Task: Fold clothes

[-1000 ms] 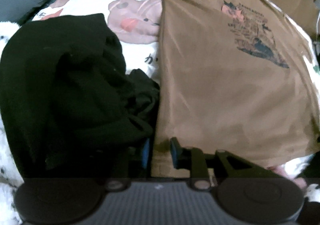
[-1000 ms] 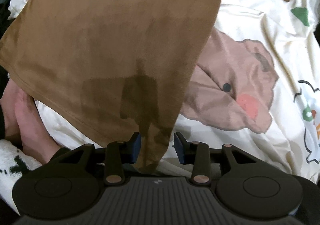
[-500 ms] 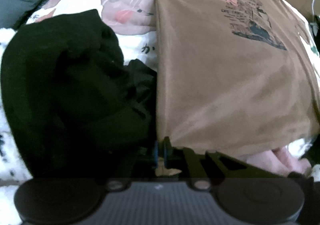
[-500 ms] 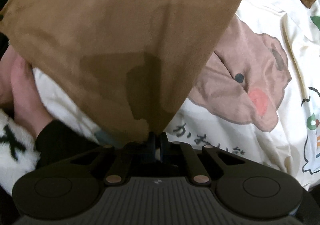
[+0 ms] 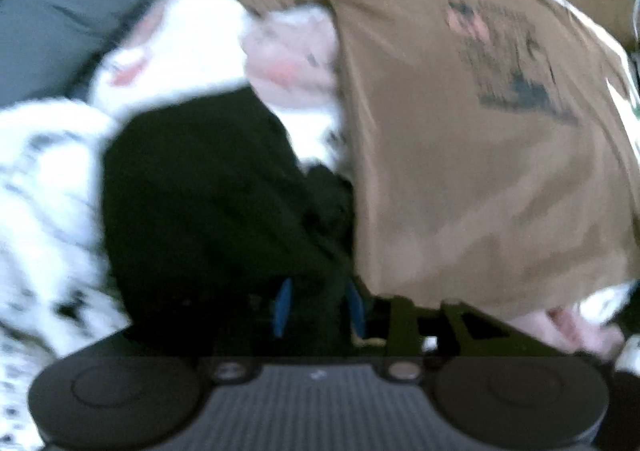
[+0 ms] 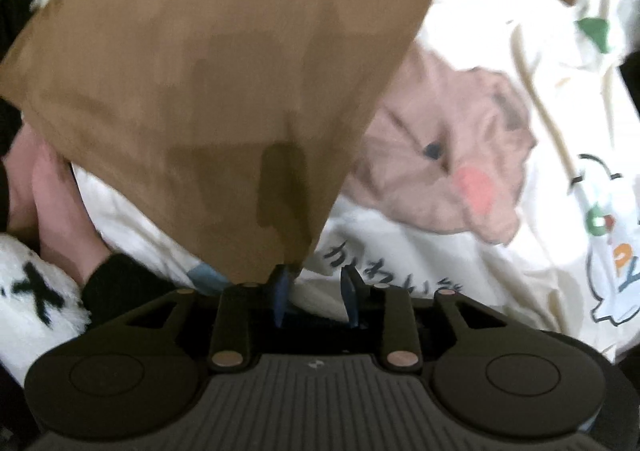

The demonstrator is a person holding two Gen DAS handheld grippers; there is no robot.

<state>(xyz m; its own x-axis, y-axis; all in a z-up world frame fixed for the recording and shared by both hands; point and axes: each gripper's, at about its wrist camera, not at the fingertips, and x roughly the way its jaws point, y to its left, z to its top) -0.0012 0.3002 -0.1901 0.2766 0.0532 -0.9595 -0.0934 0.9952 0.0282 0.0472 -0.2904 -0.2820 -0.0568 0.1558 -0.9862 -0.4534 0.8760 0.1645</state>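
Note:
A brown T-shirt (image 5: 460, 171) with a dark chest print lies on the bed, its hem lifted toward both cameras. My left gripper (image 5: 319, 291) points down over the shirt's lower left corner. Its jaws are opening: the blue pads (image 5: 282, 307) stand apart with only dark cloth showing between them, and the shirt's edge hangs just past the right pad. In the right wrist view the other hem corner of the T-shirt (image 6: 200, 91) touches the tip of the left finger (image 6: 282, 283). My right gripper (image 6: 314, 283) is opening too, with white sheet showing in its gap.
A crumpled black garment (image 5: 200, 191) lies left of the shirt. A white bedsheet (image 6: 460, 259) with a pink cartoon animal covers the bed. Bare skin (image 6: 44, 203) with a black cuff (image 6: 116, 287) shows under the hem. A white fluffy cloth (image 5: 44, 171) and grey bedding (image 5: 60, 11) lie left.
Half a second ago both grippers were pinched shut on the shirt's hem corners. Both pairs of jaws have parted since, and the left gripper has risen, lifting the hem.

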